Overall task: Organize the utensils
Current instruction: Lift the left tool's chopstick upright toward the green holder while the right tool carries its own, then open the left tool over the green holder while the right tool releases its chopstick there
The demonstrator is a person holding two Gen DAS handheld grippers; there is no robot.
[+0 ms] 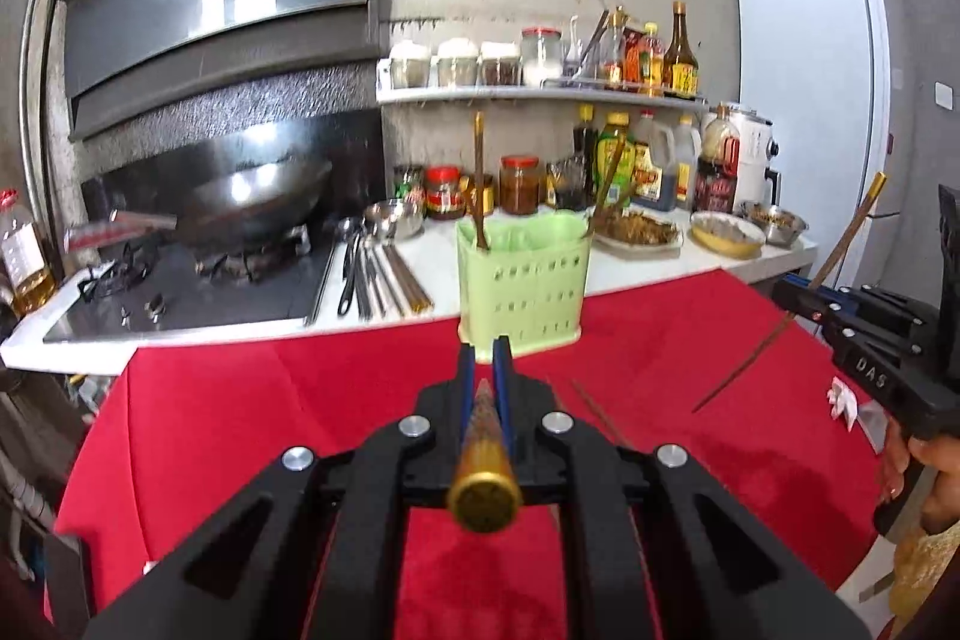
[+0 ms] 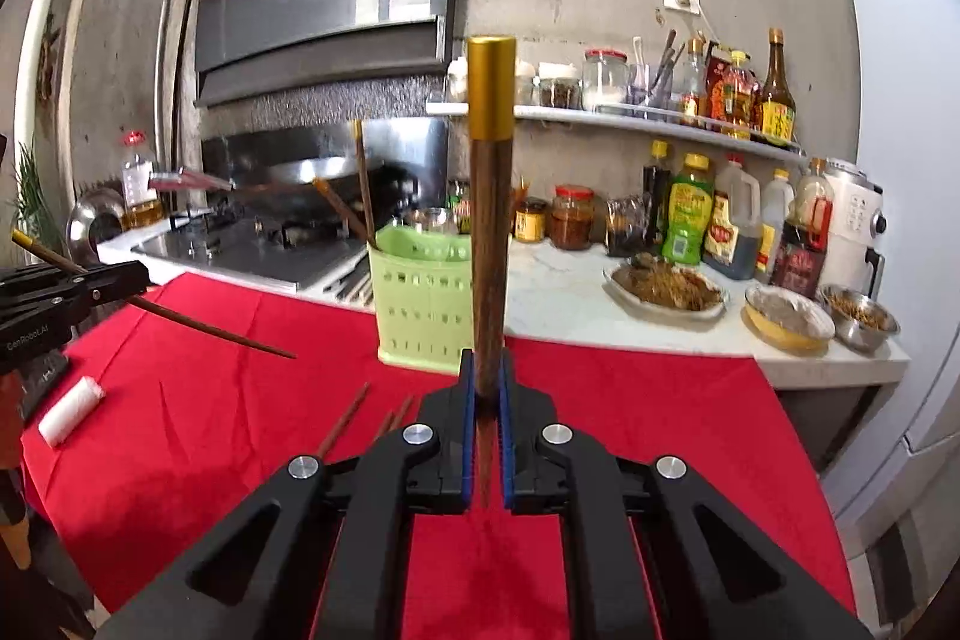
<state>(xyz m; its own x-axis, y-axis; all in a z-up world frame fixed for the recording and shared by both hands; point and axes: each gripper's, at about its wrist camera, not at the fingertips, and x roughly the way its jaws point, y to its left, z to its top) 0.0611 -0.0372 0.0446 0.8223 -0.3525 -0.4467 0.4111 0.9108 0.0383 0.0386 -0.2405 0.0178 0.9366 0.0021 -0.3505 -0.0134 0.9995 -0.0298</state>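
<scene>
Right now both my grippers pinch a chopstick each, my right gripper [image 2: 487, 376] holding its chopstick [image 2: 491, 220] upright, the green holder [image 2: 420, 304] just beyond at eleven o'clock.

A steel wok [image 1: 252, 202] sits on the stove; sauce bottles [image 2: 690, 214] and a white fridge [image 1: 810, 100] stand behind a red tablecloth [image 2: 630, 430].

The chopstick [image 1: 483, 466] in the left hand-held gripper [image 1: 485, 349] is blurred near the lens, its tip hidden between the fingers. In the right wrist view, the green holder [image 2: 420, 304] is partly covered by the upright chopstick [image 2: 491, 220]; bottle labels are unreadable
</scene>
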